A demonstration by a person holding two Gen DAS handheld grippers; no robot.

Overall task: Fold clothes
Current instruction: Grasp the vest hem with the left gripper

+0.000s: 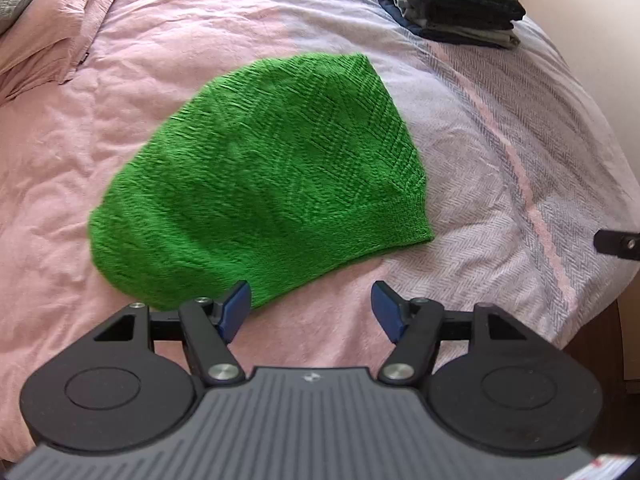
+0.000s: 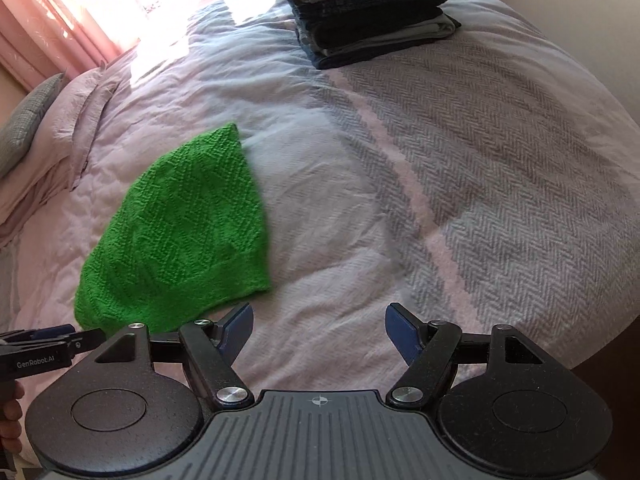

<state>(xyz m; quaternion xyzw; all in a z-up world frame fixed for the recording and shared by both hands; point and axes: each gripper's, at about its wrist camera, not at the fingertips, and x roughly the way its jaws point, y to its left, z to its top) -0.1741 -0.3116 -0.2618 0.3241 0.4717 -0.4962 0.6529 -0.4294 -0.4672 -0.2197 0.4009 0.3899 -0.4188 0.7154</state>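
Note:
A folded green knitted garment (image 1: 260, 184) lies flat on the pink bedspread (image 1: 80, 140); in the right wrist view the green garment (image 2: 180, 232) shows at the left. My left gripper (image 1: 311, 308) hovers open over the garment's near edge, its left blue pad (image 1: 236, 308) in front of the knit, nothing between the jaws. My right gripper (image 2: 319, 332) stands open over bare bedspread (image 2: 340, 220) to the right of the garment. The left gripper's side (image 2: 44, 340) appears at the left edge of the right wrist view, held by a hand (image 2: 10, 420).
A stack of folded dark clothes (image 1: 456, 4) sits at the far right of the bed, seen again as the stack (image 2: 368, 12) in the right wrist view. Pillows (image 1: 36, 32) lie at the far left. A grey herringbone blanket (image 2: 500, 160) covers the right side. The bed's edge drops off at right.

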